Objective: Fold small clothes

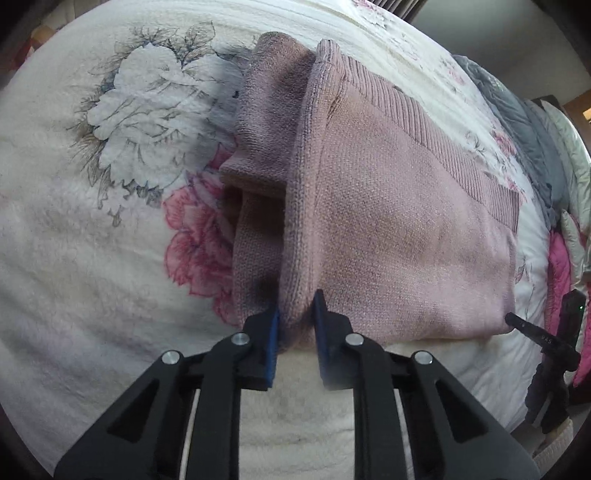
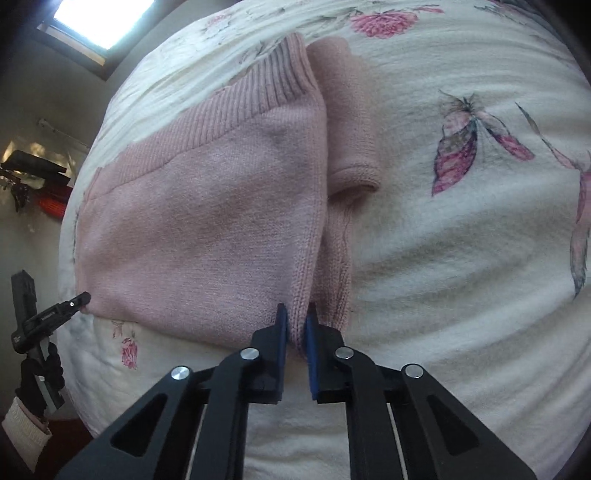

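A pink knitted sweater [image 1: 399, 221] lies partly folded on a white floral blanket [image 1: 74, 240]. My left gripper [image 1: 297, 321] is shut on the near left corner fold of the sweater. A sleeve [image 1: 269, 122] lies beside that fold on the left. In the right wrist view the same sweater [image 2: 207, 221] spreads to the left, and my right gripper [image 2: 295, 325] is shut on its near right corner fold. A folded sleeve [image 2: 351, 122] lies just right of that edge. Each gripper shows at the far side of the other's view: the right one [image 1: 517, 319], the left one [image 2: 79, 299].
The blanket [image 2: 461, 240] covers a bed with pink flower and feather prints. Grey and pink bedding [image 1: 532, 140] is piled along the bed's right side. A bright window [image 2: 99, 22] and dark objects [image 2: 33, 173] stand beyond the bed on the left.
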Tool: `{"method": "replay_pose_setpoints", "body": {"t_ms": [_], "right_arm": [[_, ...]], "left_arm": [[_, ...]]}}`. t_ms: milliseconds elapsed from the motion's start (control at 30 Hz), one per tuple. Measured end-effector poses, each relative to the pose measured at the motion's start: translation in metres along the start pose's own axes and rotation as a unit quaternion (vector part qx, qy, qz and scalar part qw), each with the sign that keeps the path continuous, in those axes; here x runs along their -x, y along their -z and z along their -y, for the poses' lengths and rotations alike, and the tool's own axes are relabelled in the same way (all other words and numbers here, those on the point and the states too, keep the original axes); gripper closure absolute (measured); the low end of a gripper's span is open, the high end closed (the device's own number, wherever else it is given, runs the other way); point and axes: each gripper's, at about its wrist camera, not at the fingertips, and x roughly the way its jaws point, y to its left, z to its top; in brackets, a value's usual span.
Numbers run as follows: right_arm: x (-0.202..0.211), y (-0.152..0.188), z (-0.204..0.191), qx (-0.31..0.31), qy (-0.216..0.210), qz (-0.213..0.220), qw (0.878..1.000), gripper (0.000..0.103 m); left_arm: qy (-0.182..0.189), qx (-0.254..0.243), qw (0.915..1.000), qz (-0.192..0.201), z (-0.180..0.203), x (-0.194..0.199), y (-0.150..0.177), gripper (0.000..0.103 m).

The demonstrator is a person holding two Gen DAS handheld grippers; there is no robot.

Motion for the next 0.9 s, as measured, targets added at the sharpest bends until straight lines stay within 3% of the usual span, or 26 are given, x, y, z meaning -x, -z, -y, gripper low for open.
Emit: {"method": "replay_pose_setpoints", "body": {"t_ms": [233,300,333,400,467,533,700,867,900], "right_arm": [[-0.012,-0.002,0.009,-0.015,0.002,-0.024,1.000,0.093],[-0.001,-0.006,0.007,-0.021,-0.003,-0.007,1.000,0.078],[0.006,-0.007,0.006,-0.024,-0.010,0.006,1.000,0.059],[0.020,-0.014,0.006,-0.029,-0.027,0.036,0.999,0.049],[0.022,-0.024,0.011,-0.040,-0.033,0.040,0.998,0.048],[0.015,-0.032,0.018,-0.051,-0.041,0.033,0.997,0.047],[-0.017,-0.043,0.042,-0.108,-0.075,0.008,0.991,0.047],[-0.032,-0.049,0.056,-0.140,-0.115,0.006,0.983,0.047],[-0.034,-0.050,0.057,-0.143,-0.123,0.005,0.982,0.054]], "left_arm": [[-0.022,-0.016,0.9996,-0.010,0.002,-0.001,-0.003,0.086],[-0.036,-0.022,0.9991,0.001,0.011,0.010,-0.006,0.082],[-0.039,-0.027,0.9987,0.016,0.016,0.018,-0.008,0.080],[-0.052,-0.045,0.9961,0.055,0.029,0.034,-0.013,0.069],[-0.052,-0.066,0.9926,0.087,0.047,0.046,-0.020,0.053],[-0.028,-0.079,0.9922,0.092,0.065,0.045,-0.032,0.052],[-0.007,-0.104,0.9921,0.069,0.097,0.014,-0.049,0.052],[0.004,-0.086,0.9957,0.035,0.099,-0.022,-0.059,0.052],[0.005,-0.082,0.9961,0.033,0.096,-0.024,-0.058,0.052]]}}
